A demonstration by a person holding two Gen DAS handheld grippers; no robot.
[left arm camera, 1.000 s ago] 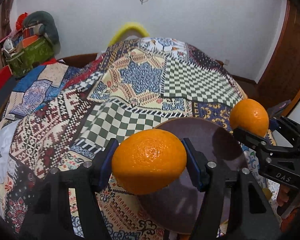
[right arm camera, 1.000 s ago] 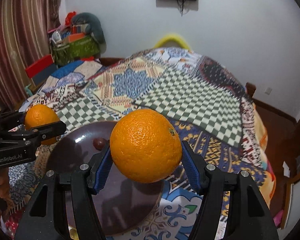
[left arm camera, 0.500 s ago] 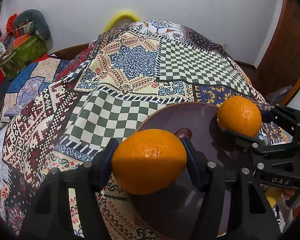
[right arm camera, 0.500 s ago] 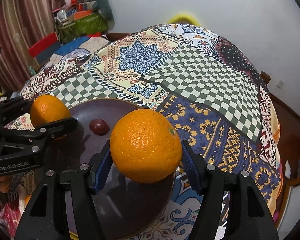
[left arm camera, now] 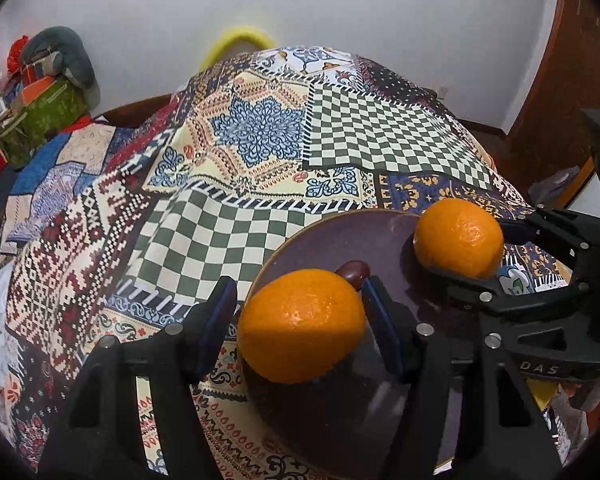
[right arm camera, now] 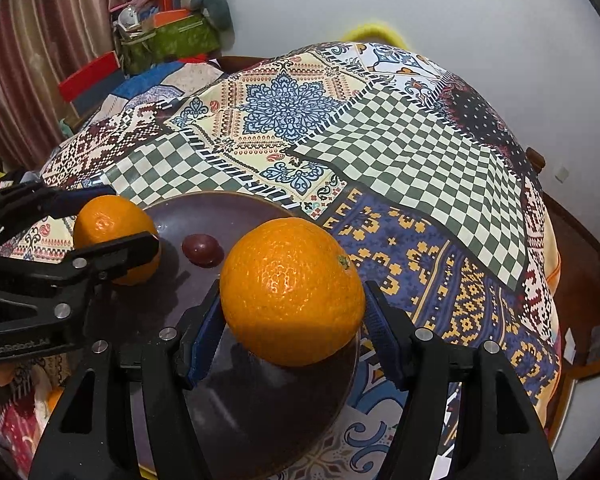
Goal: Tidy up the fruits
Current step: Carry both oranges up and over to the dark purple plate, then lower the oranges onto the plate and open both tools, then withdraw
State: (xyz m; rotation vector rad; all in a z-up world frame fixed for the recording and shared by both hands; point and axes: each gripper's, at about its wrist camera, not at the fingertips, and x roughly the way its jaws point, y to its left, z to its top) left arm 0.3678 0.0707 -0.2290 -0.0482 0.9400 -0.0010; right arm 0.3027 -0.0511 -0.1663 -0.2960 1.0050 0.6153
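— What do the grippers hold?

— The left gripper (left arm camera: 300,316) has an orange (left arm camera: 302,326) between its fingers at the dark plate's (left arm camera: 340,232) left rim; its left pad stands slightly off the peel. The right gripper (right arm camera: 292,316) grips a second orange (right arm camera: 292,292) over the right rim.

— Obstacles?

— A small dark-red fruit (right arm camera: 202,249) lies on the plate between them; open patchwork cloth (left arm camera: 228,224) lies beyond.

1. i see even indoor light, brightest on the white wall (left arm camera: 380,40).
2. soft glare marks the orange (right arm camera: 292,292); shadow pools on the dark plate (right arm camera: 260,400).
3. fisheye bends edges; corners go black.
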